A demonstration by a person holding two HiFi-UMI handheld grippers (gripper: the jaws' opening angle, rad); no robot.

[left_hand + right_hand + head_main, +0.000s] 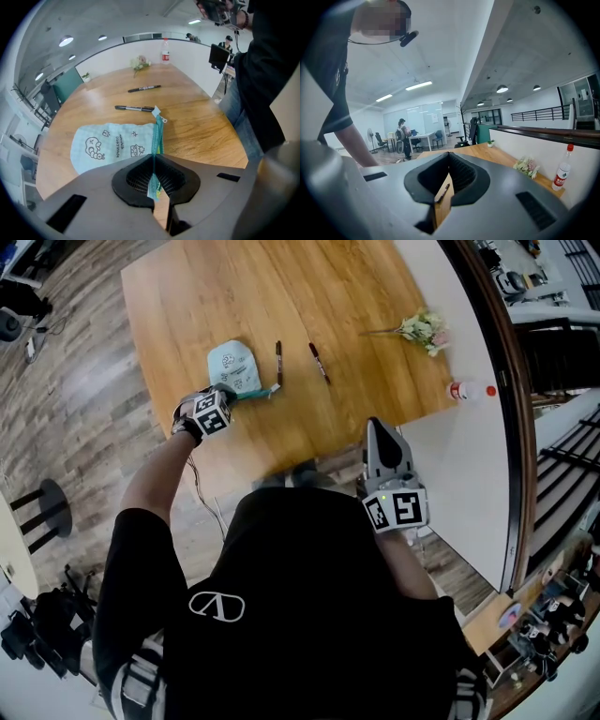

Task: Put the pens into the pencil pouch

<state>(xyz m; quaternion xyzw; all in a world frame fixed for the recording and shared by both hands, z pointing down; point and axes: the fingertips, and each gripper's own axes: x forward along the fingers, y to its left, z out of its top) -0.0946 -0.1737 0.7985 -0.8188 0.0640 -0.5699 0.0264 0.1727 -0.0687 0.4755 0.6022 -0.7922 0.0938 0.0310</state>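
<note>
left tongs (154,185) pinching pencil pouch (110,145) by zipper edge | right tongs (449,180) pressed together, empty | pen (278,363), second pen (320,363) at pouch's 3 o'clock

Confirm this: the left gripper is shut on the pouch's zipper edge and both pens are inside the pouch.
Not right. The left gripper view shows the near pen and the far pen lying on the table beyond the pouch, neither inside. The left gripper is shut on the pouch's zipper edge.
</note>
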